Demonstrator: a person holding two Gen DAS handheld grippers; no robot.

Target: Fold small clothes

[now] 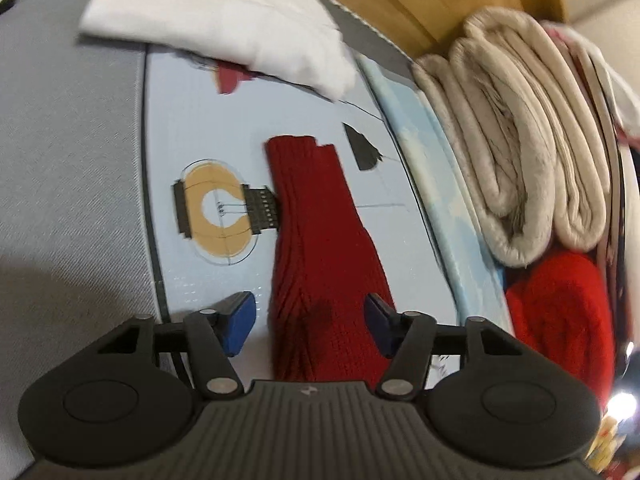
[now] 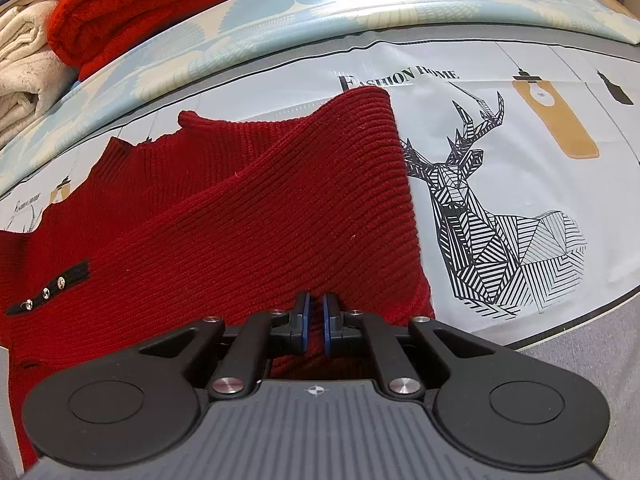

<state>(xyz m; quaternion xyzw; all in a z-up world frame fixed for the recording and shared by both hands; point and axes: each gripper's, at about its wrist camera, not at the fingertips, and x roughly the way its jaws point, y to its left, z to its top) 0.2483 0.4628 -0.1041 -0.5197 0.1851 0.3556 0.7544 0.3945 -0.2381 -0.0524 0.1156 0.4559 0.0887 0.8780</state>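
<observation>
The printed mat [image 2: 520, 152] carries the words "FASHION HOME" in dark capitals, just above and left of its line-drawn deer [image 2: 480, 216]; the red sweater [image 2: 256, 216] covers the foot of the first letter. Nothing else is legible.

Grey surface [image 1: 60, 160] carries printed mat [image 2: 500, 152]; dark red knit sweater [image 2: 240, 208] lies spread on mat.
</observation>
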